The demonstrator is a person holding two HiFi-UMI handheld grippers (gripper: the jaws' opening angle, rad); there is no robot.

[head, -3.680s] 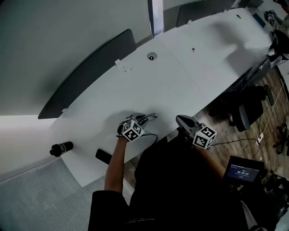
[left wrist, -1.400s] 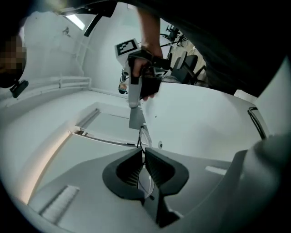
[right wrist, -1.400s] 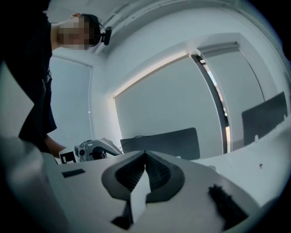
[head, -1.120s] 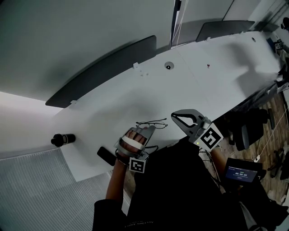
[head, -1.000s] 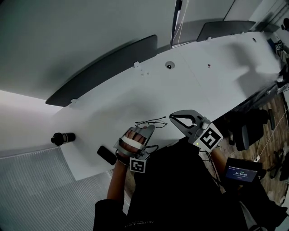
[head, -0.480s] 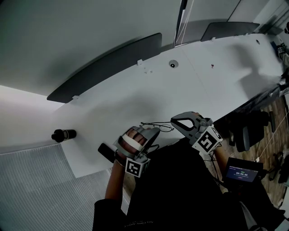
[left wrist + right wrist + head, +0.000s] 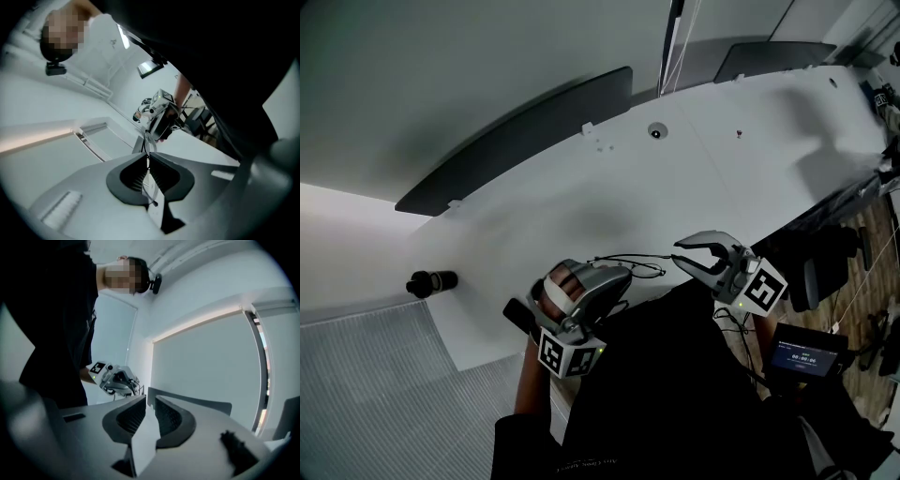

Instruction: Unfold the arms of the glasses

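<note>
Head view, glasses pinched in left claw, above the table

A long white curved table is stretching across the room, with a dark grey flat panel running along its far edge. A black office chair is standing on the brown wood-plank floor at the right. Pale grey ribbed flooring is showing at lower left.

Your left tool is matt grey plastic with ribbed black pads; the glasses between them have thin dark wire rims and clear glossy lenses. The surface beneath that tool looks smooth, matt white.
</note>
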